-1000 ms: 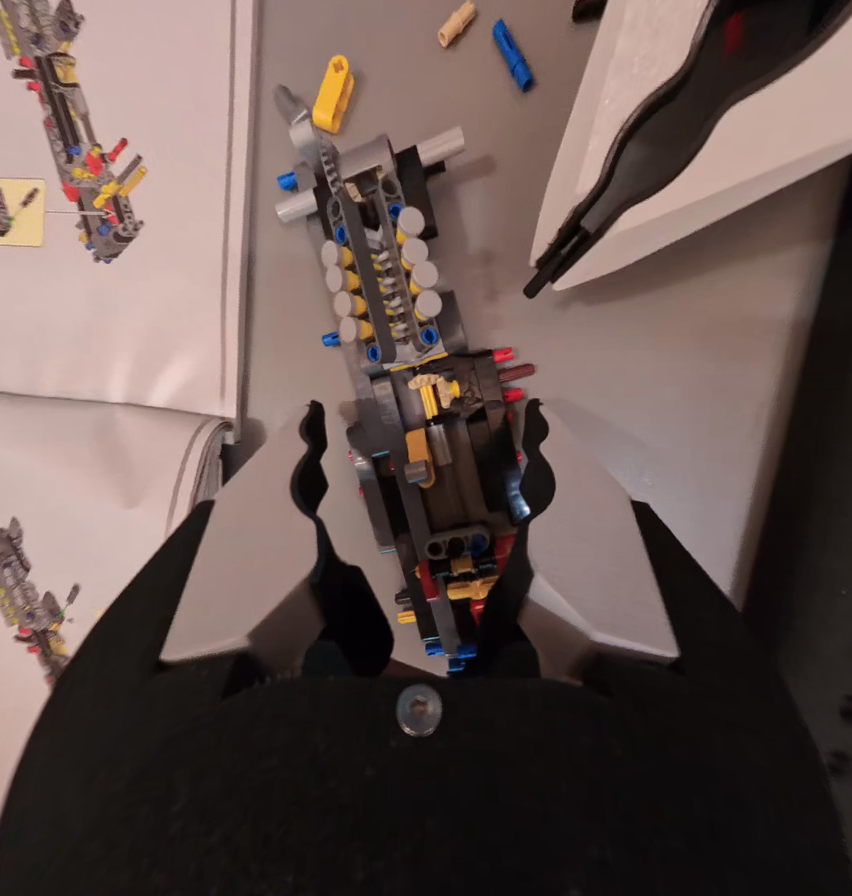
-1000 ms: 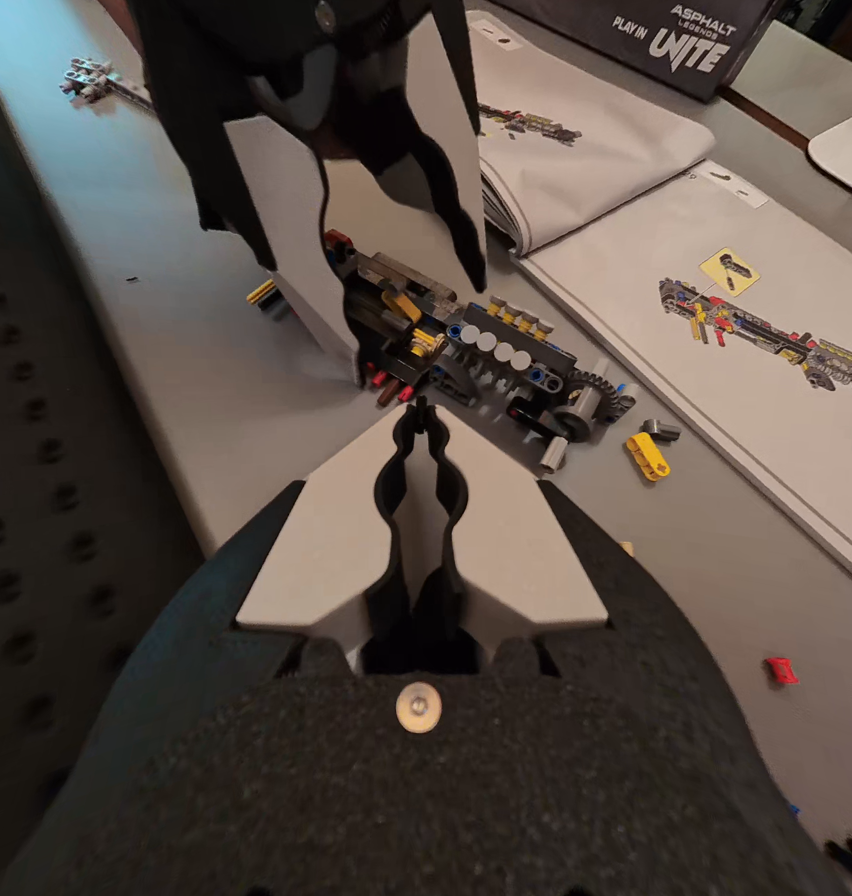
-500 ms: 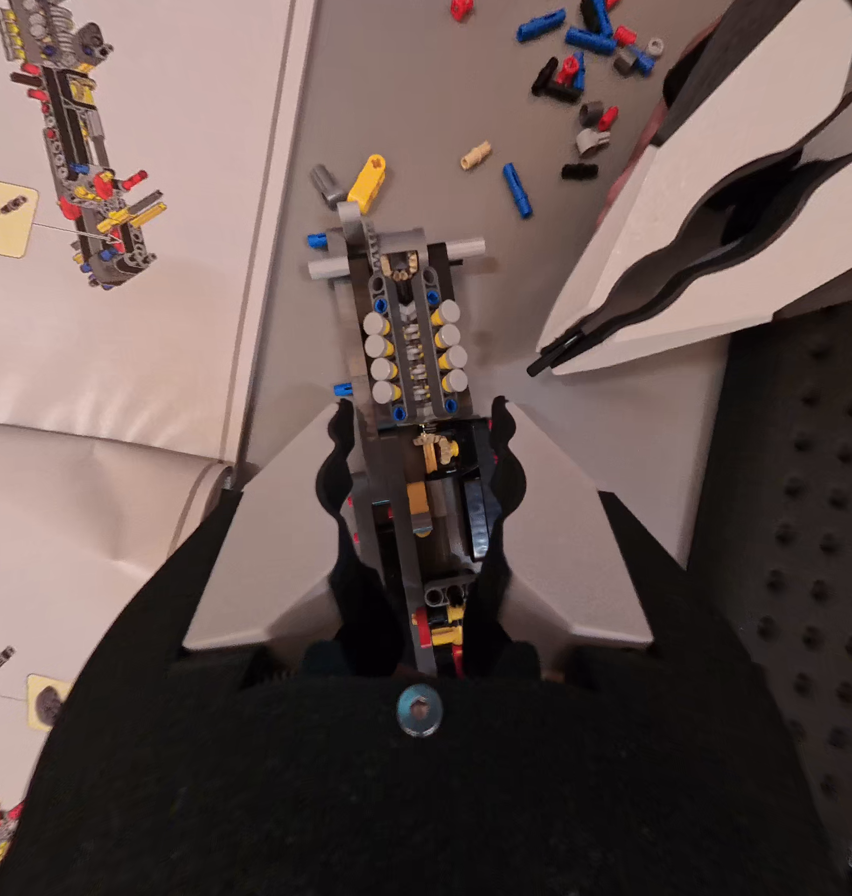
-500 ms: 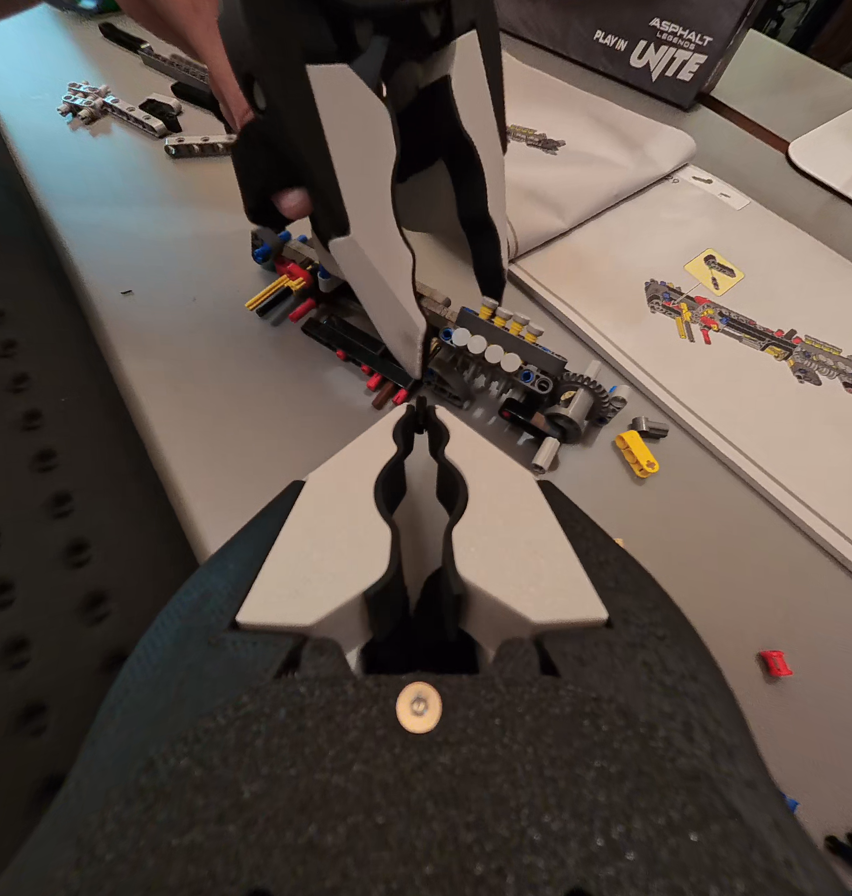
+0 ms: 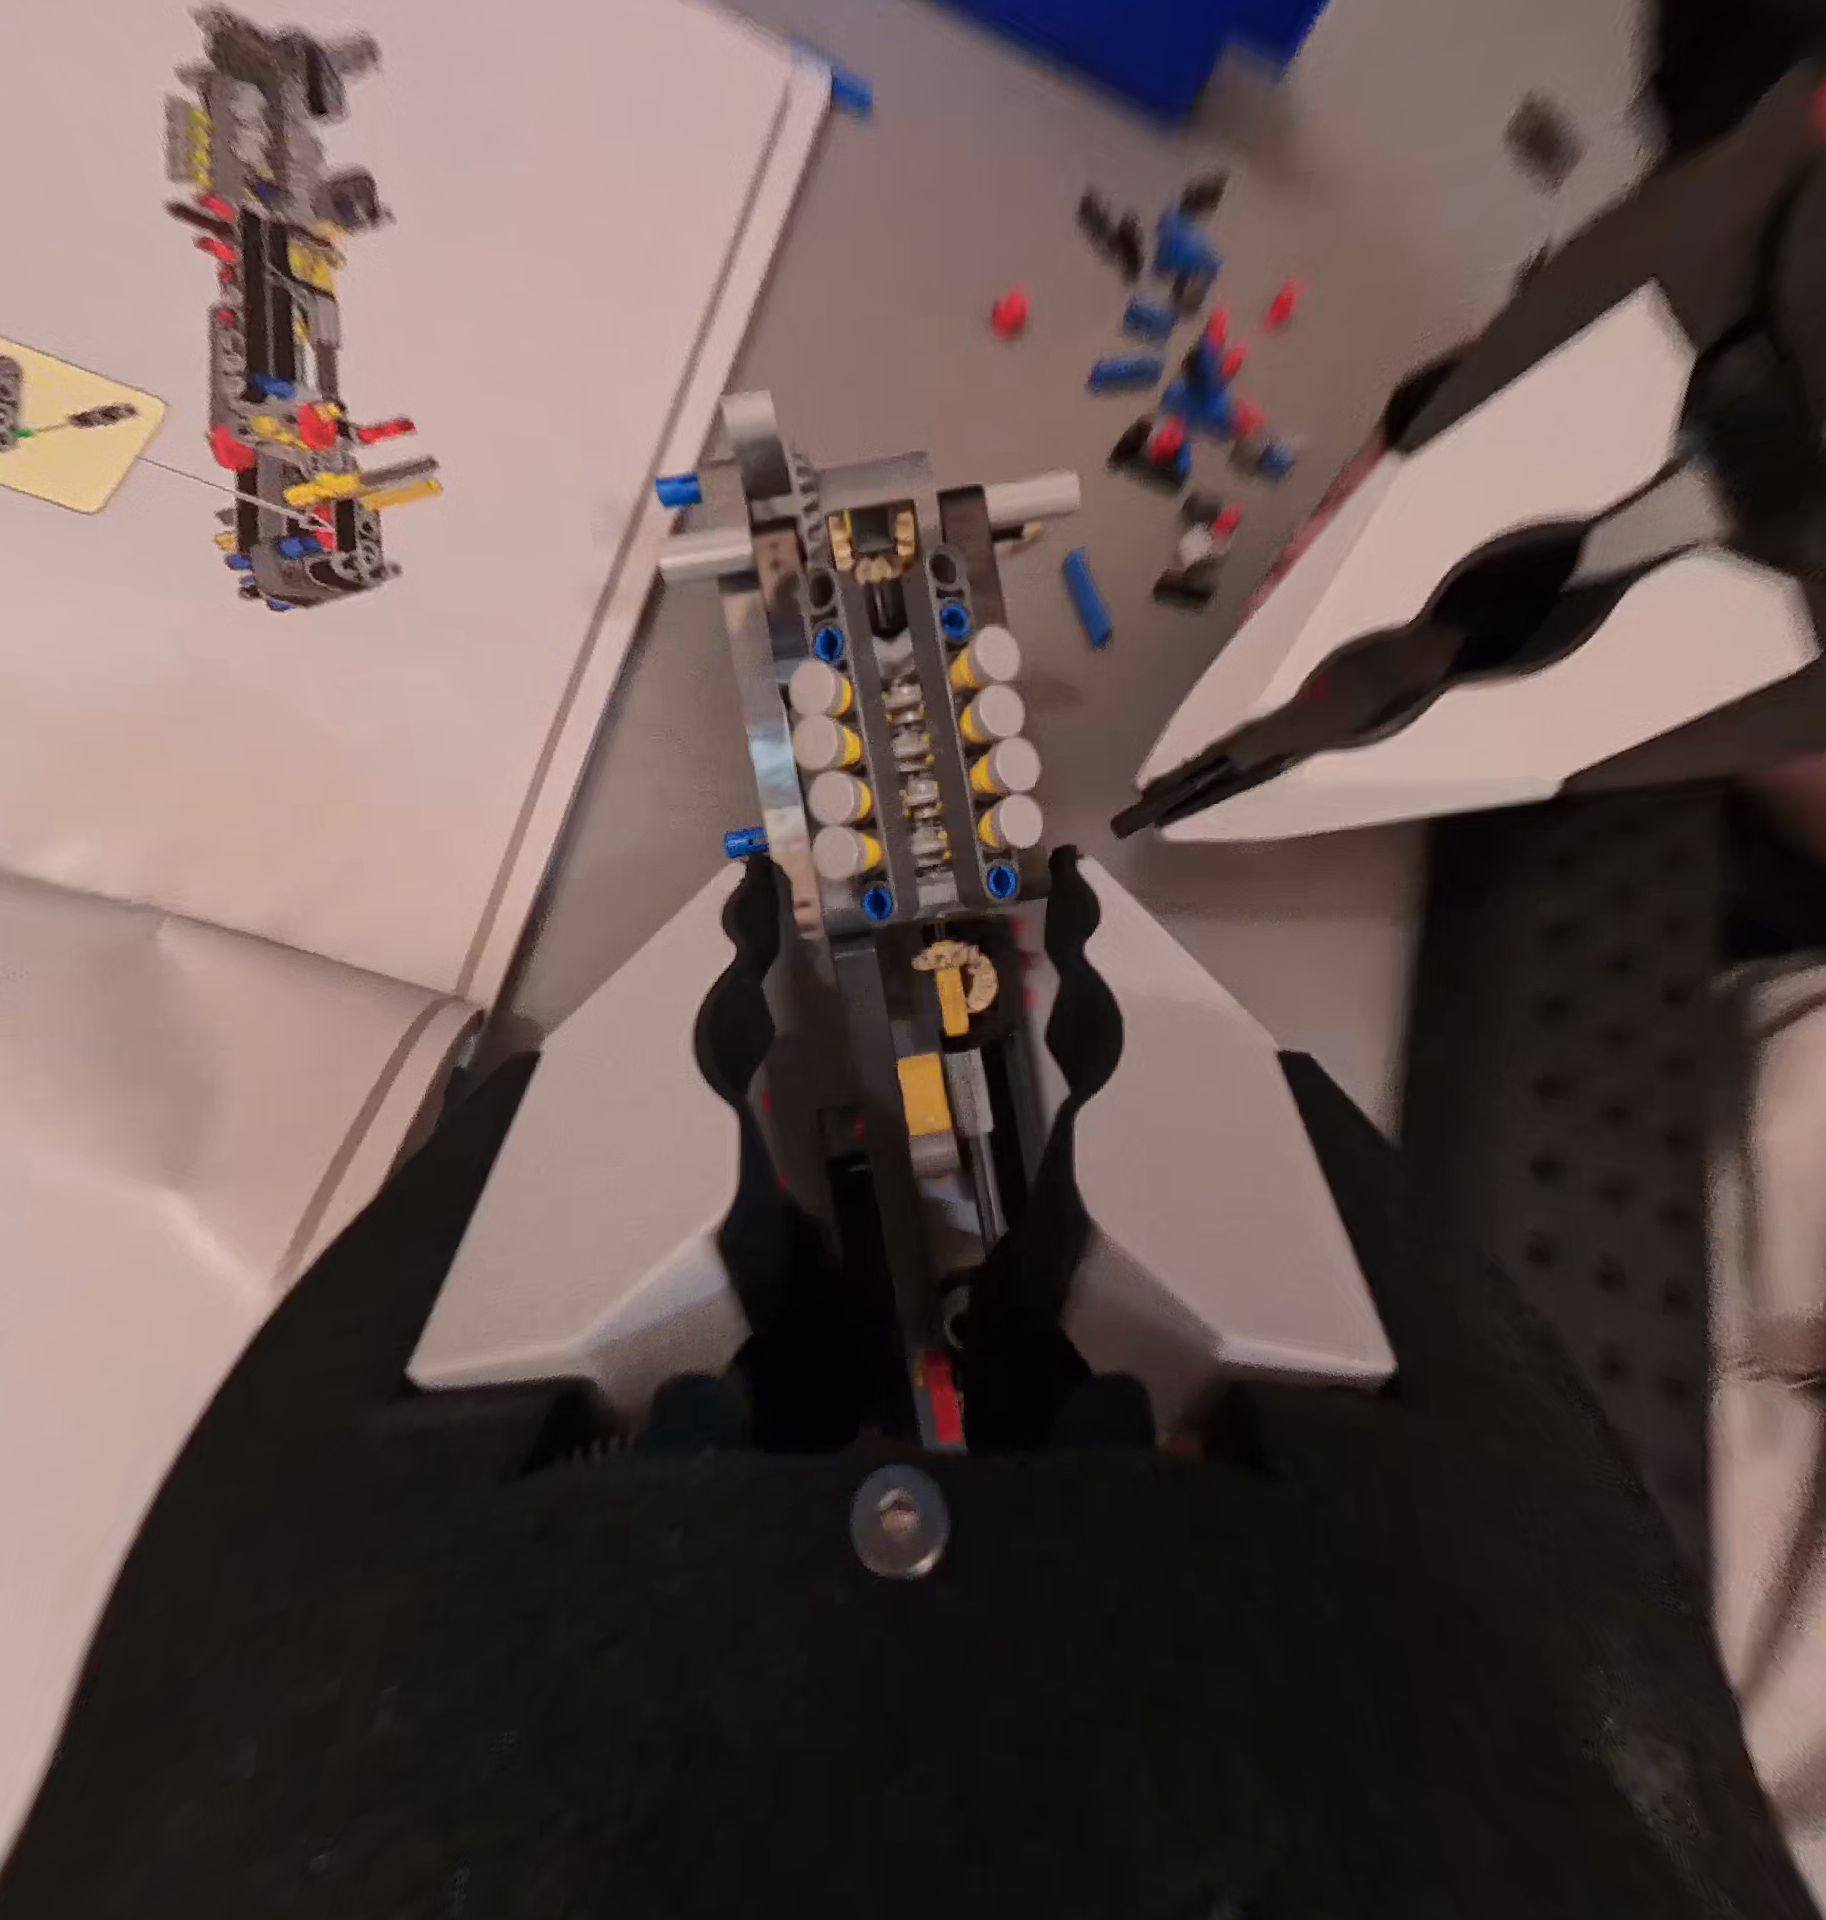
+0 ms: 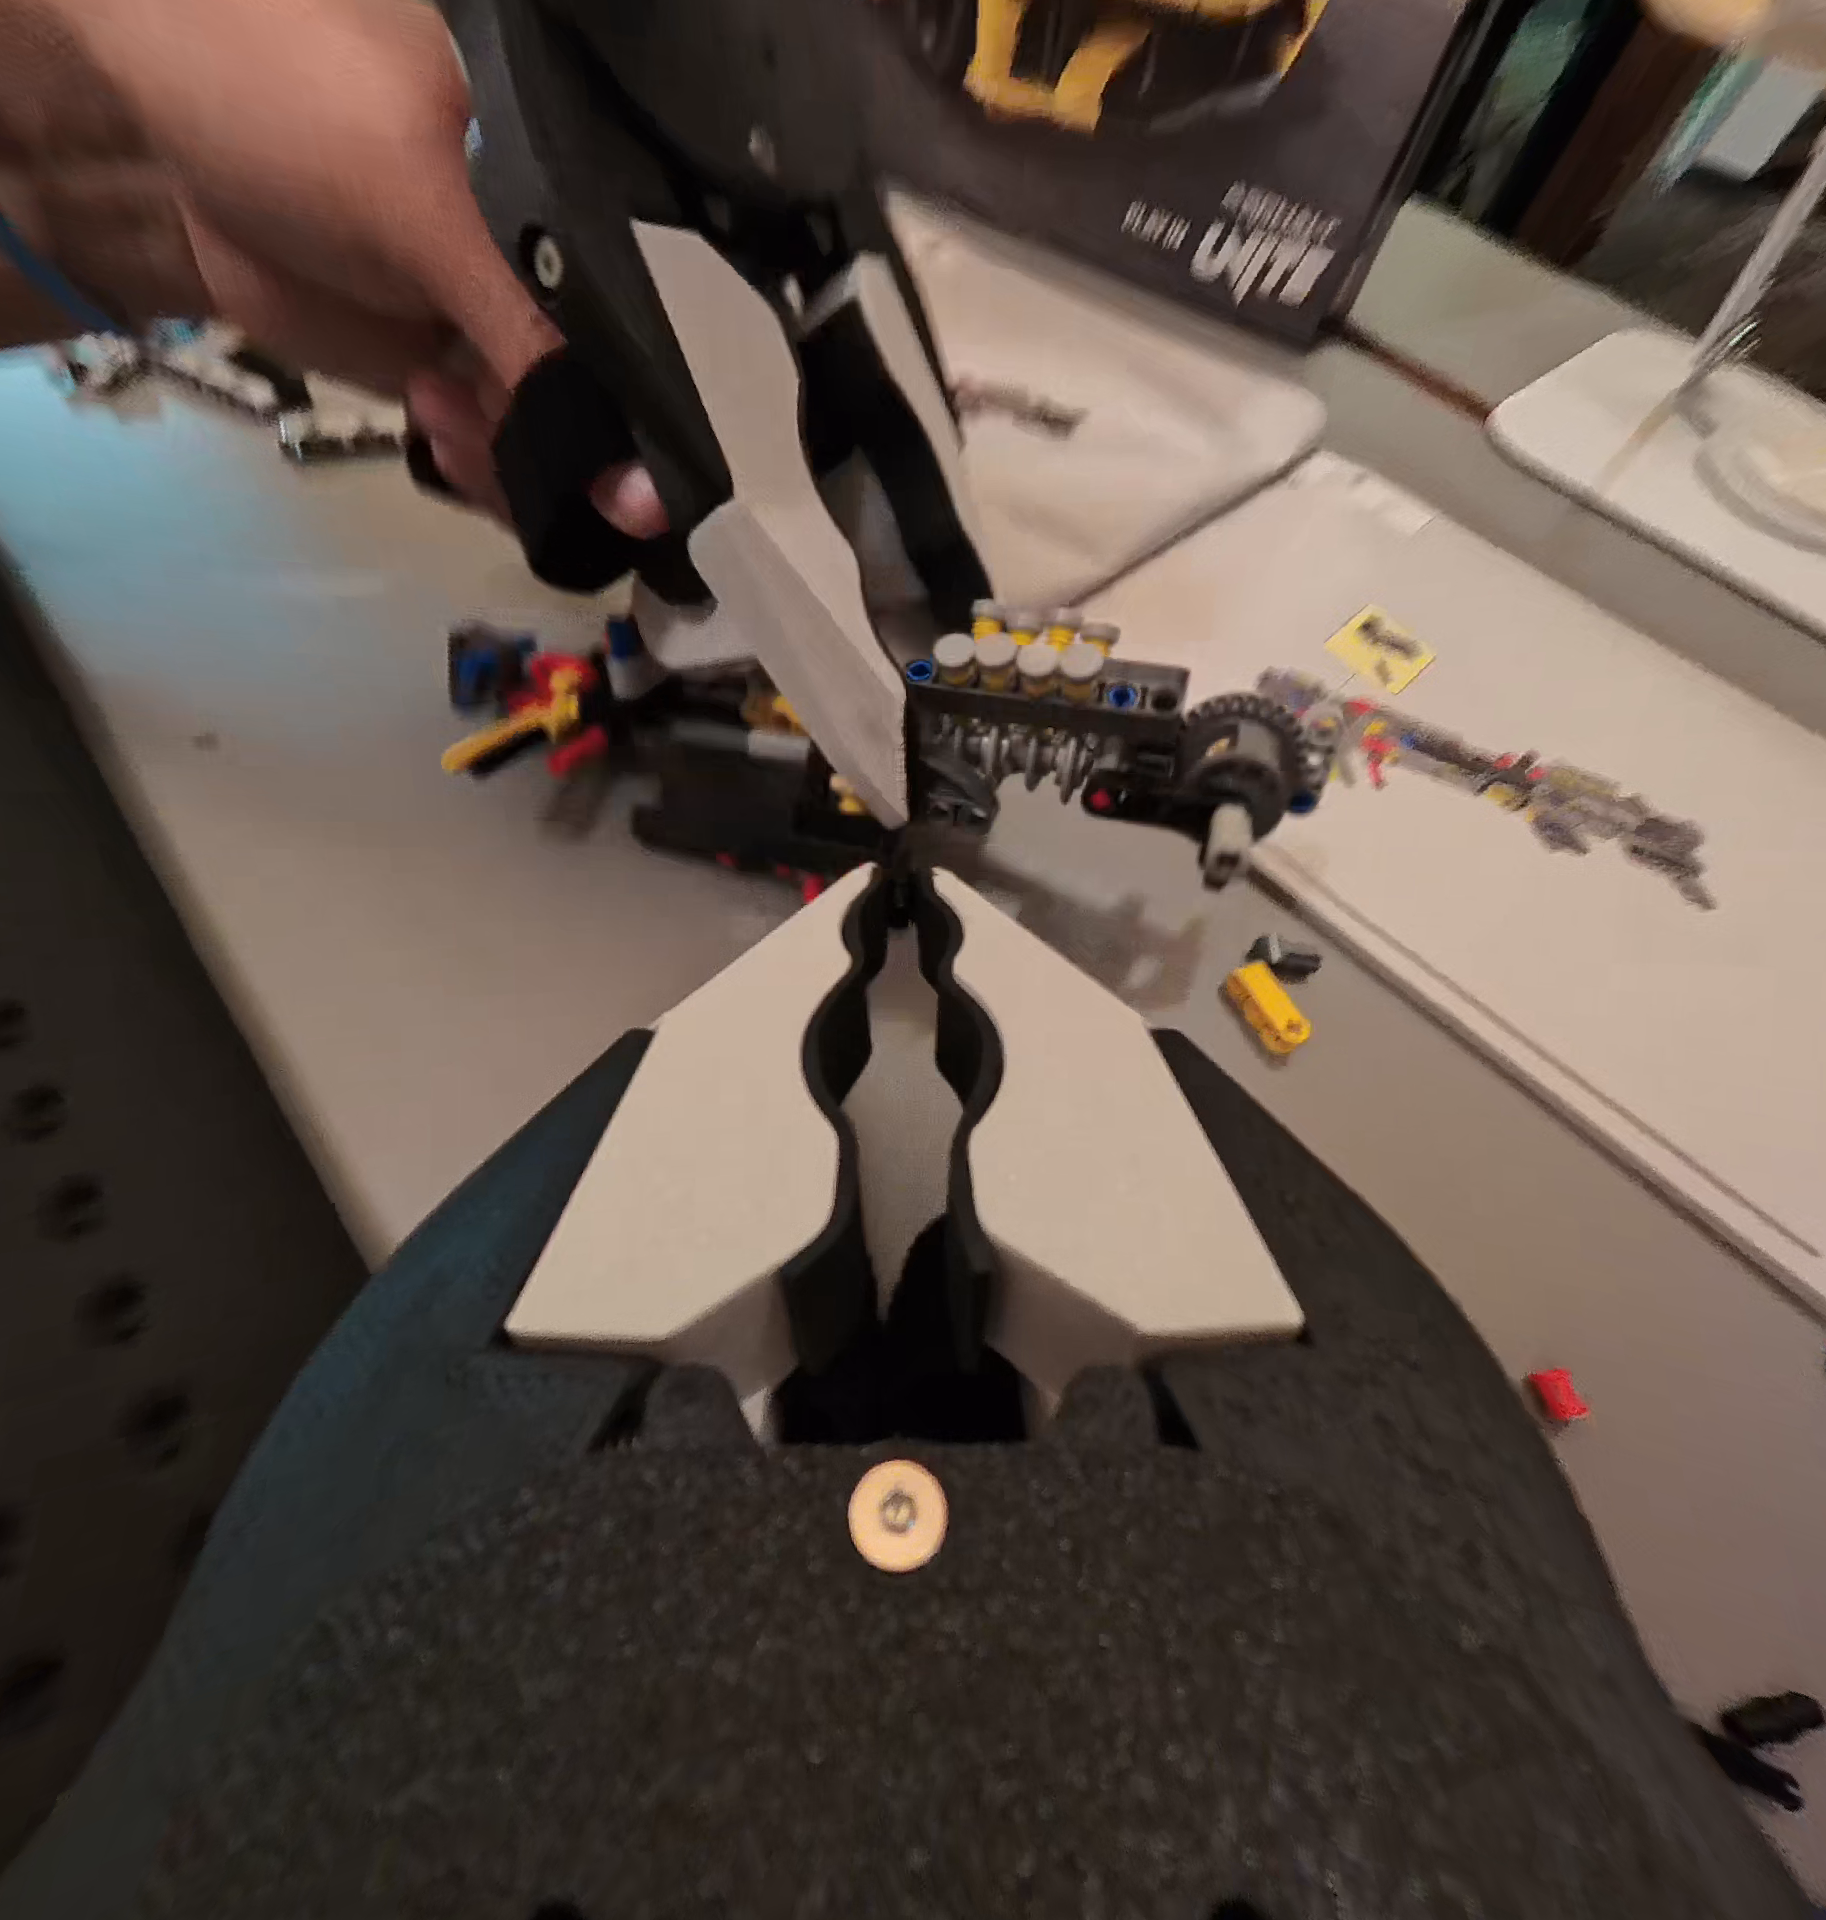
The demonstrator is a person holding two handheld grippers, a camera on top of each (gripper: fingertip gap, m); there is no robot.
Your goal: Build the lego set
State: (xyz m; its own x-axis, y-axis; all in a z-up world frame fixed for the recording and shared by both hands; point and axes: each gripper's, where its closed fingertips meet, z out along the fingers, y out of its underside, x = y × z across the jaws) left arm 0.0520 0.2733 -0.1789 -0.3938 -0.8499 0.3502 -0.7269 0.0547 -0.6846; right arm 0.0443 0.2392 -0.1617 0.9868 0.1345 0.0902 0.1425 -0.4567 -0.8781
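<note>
The long lego chassis point(image 5: 914, 748), with grey cylinders, yellow parts and a gear at its far end, lies lengthwise between the fingers of my left gripper point(image 5: 909, 883), which is shut on its black middle section. In the right wrist view the chassis point(image 6: 1054, 717) has its engine end raised off the grey table, with a shadow beneath. A hand holds the left gripper, whose near finger point(image 6: 795, 634) covers the chassis middle. My right gripper point(image 6: 898, 883) is shut, tips just in front of the chassis; it also shows in the left wrist view point(image 5: 1137, 821). I cannot tell if it holds a piece.
The open instruction booklet point(image 5: 369, 727) lies left of the chassis. Loose red, blue and black pins point(image 5: 1189, 384) are scattered beyond it. A yellow piece point(image 6: 1267, 1003) and a red piece point(image 6: 1558, 1392) lie on the table. The dark set box point(image 6: 1148, 135) stands behind. A perforated black mat point(image 6: 57, 1143) borders the table.
My left gripper has closed on the chassis and raised its engine end off the table, turning it in line with the fingers. The right gripper stays shut beside it.
</note>
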